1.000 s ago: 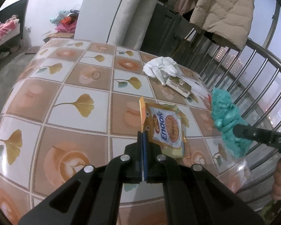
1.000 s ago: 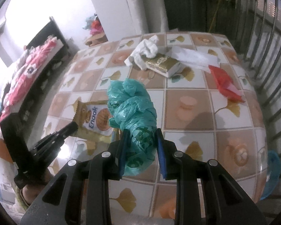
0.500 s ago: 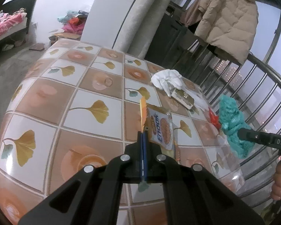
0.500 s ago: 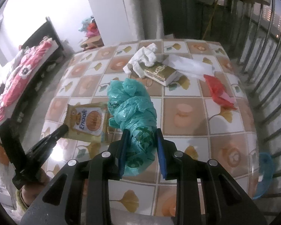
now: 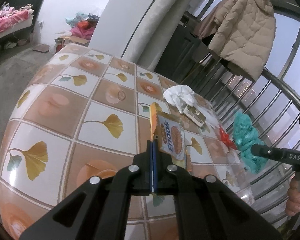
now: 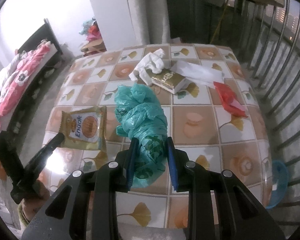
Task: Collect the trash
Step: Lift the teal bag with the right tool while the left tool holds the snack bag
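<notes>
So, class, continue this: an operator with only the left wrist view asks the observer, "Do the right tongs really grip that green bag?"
Observer: Yes, the right tongs are closed on the green bag, a pad on each side.
Operator: Anything past the table's edge?
Observer: A blue basin sits low beside the table, by the railing.
Operator: Behind the gold box?
Observer: A white sheet lies flat, stretching toward the red wrapper.

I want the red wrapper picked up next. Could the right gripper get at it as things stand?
Probably not yet. The right gripper is shut on the teal plastic bag, so its jaws are full. The red wrapper itself lies uncovered on the table, nothing blocking it.
</notes>
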{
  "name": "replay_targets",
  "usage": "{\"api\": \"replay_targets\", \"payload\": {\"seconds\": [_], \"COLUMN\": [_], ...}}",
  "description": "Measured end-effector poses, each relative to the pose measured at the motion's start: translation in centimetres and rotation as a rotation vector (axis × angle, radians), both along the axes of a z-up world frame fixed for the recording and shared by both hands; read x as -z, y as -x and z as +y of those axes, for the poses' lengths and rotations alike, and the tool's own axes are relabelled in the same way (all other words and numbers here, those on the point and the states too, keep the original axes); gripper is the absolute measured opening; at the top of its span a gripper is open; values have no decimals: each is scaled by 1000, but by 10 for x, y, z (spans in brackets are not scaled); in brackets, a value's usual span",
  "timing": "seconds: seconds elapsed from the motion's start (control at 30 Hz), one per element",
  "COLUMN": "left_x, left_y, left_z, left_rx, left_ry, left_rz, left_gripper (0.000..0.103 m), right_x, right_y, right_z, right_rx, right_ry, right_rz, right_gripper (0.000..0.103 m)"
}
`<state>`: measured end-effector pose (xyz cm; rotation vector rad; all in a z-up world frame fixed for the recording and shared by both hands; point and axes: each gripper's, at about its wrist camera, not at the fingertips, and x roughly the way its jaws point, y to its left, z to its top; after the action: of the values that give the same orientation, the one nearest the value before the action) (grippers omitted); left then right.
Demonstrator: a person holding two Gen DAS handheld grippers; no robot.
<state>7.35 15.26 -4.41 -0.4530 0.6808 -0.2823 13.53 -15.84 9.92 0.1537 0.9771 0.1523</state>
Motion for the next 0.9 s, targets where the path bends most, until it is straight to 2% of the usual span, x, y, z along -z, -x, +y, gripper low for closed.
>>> {"api": "replay_targets", "payload": {"seconds": [0.3,0.67,0.9], "left_x": [2,0,-12], "left_y": [-2,-1,4], "left_z": [9,20,21], "left_rx": [2,-8,-25], "left_ry": [49,90,88], "left_rz": [-11,-22,-45], "left_gripper": [0,0,0], "right_x": [3,8,6], "right_y": [-9,-18,-15], "right_z": [7,8,0], "right_rx": [18,39,47], "right_ry": [39,24,-4], "right_rz": [37,55,44], "right_gripper": [26,26,26]}}
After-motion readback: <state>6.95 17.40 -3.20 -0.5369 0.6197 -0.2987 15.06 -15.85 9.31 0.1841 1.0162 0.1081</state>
